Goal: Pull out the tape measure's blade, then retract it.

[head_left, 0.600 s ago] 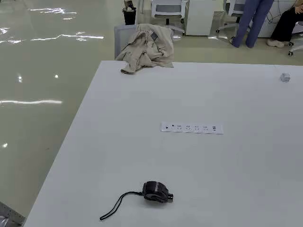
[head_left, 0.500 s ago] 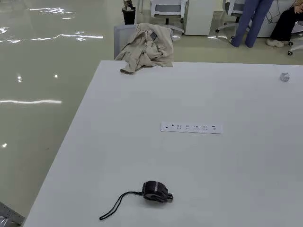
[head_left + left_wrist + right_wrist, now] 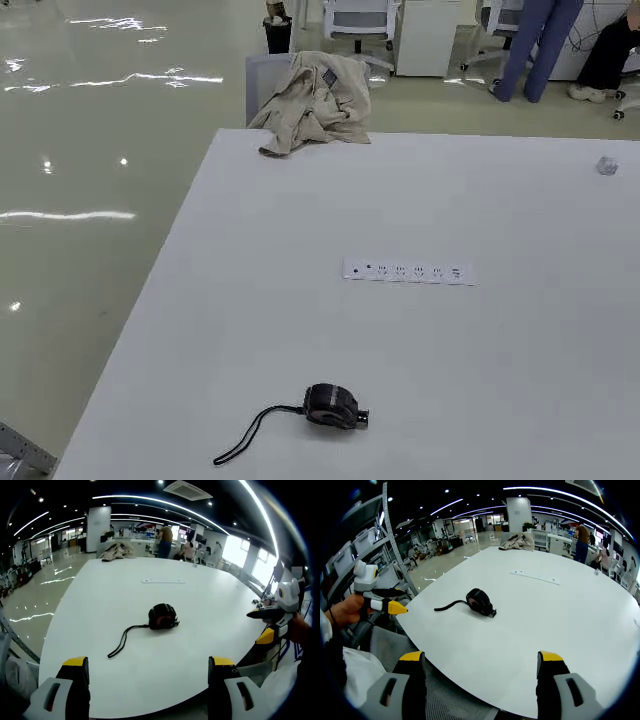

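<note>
Not started yet: the tape measure [image 3: 332,406] sits untouched near the table's [image 3: 420,190] front edge, left gripper [image 3: 147,662] and right gripper [image 3: 481,657] both gaping wide off that edge, so next up is probably reaching in to pin the case.

Glossy pale floor [image 3: 90,250] mirrors light streaks beside the white workbench [image 3: 300,300].
</note>
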`<state>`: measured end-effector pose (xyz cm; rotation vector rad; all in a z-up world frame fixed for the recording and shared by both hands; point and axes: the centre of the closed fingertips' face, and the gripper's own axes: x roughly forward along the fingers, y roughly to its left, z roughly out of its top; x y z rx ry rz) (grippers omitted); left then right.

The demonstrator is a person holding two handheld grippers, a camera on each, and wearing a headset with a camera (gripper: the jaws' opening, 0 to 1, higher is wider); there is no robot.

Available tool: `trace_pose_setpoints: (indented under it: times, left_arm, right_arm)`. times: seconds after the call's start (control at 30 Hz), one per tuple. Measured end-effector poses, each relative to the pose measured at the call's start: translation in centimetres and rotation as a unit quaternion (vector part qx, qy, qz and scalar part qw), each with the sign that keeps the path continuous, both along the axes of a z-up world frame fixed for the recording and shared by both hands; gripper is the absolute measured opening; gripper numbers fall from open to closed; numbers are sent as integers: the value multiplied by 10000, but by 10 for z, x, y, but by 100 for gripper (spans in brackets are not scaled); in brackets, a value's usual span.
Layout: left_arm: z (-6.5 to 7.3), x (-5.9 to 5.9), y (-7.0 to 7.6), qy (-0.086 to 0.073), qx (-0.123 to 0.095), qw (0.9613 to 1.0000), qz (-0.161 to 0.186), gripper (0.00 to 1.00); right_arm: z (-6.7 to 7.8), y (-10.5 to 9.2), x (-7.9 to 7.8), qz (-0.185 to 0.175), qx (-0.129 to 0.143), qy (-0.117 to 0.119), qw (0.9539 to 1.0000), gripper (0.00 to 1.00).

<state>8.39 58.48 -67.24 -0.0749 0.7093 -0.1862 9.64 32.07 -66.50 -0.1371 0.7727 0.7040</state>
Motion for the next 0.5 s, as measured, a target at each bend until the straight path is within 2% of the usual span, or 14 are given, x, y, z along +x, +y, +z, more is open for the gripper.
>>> trace_pose_setpoints:
  times: [0.5]
  left_arm:
    - [1, -4, 1, -16, -26, 10000, 6, 96]
  right_arm:
    - [1, -2, -6, -14, -54, -7, 10000, 94]
